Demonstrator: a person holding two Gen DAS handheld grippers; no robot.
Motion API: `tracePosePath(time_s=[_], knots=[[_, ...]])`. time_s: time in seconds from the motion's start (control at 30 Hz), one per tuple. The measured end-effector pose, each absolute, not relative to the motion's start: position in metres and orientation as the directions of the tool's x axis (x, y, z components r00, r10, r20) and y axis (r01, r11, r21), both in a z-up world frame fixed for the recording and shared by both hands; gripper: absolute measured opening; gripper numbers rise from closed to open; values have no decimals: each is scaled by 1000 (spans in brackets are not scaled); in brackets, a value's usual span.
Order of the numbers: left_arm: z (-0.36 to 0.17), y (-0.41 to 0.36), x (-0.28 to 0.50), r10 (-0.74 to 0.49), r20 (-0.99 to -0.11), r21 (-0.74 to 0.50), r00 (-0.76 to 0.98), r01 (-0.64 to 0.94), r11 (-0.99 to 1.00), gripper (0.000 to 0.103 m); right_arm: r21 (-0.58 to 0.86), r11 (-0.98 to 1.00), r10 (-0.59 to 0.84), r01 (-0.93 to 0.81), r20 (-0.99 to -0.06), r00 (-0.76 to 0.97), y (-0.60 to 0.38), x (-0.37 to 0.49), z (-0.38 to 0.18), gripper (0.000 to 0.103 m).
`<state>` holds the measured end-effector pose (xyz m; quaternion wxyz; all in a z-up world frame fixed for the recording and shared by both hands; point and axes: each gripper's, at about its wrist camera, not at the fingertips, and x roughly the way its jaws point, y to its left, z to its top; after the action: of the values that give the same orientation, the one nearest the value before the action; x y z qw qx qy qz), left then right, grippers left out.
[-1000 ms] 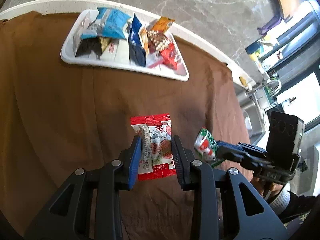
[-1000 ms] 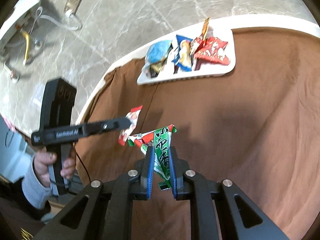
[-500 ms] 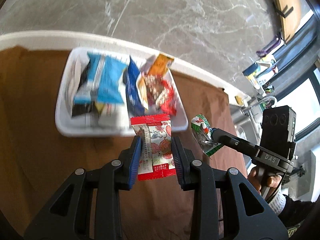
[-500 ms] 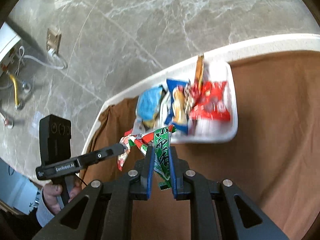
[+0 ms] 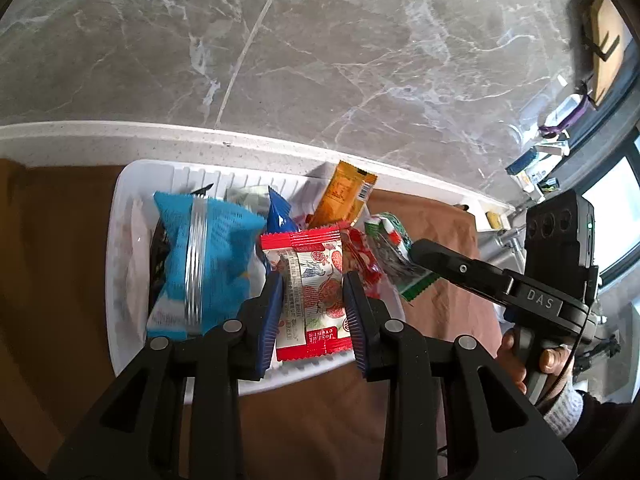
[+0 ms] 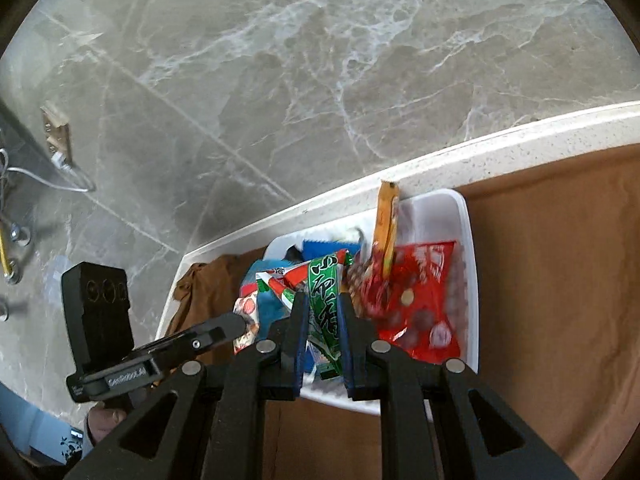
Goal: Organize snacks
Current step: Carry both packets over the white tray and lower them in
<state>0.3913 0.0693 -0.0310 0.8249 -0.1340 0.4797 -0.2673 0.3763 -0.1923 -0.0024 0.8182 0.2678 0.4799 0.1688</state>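
I am gripping a red strawberry-print packet in my left tool, its blue pads pressing on both sides of the wrapper. The packet is hanging above the white tray, just beside a light blue bag that is lying in it. My right tool is clamping a green wrapper edge-on, over the near side of the same tray. In the tray a red bag is lying at the right, and an orange packet is standing upright against the far rim. The tray is sitting on a brown cloth that is covering the surface, close to its pale stone edge.
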Motion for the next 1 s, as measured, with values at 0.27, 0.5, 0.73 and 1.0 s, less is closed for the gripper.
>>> tracePosePath(time_s=[0.27, 0.5, 0.73, 1.0], knots=[[-52, 61, 409, -555, -733, -466, 394, 304, 831, 29, 578, 816, 511, -2, -720, 469, -185, 400, -21, 16], [-63, 58, 416, -536, -741, -449, 404, 296, 843, 29, 564, 826, 506, -9, -734, 454, -174, 406, -32, 16], [-68, 55, 420, -520, -748, -431, 412, 294, 853, 29, 530, 848, 482, -25, -750, 452, -164, 409, -36, 16], [-70, 49, 422, -486, -759, -390, 433, 295, 872, 30, 486, 872, 455, -54, -766, 454, -154, 410, -38, 20]])
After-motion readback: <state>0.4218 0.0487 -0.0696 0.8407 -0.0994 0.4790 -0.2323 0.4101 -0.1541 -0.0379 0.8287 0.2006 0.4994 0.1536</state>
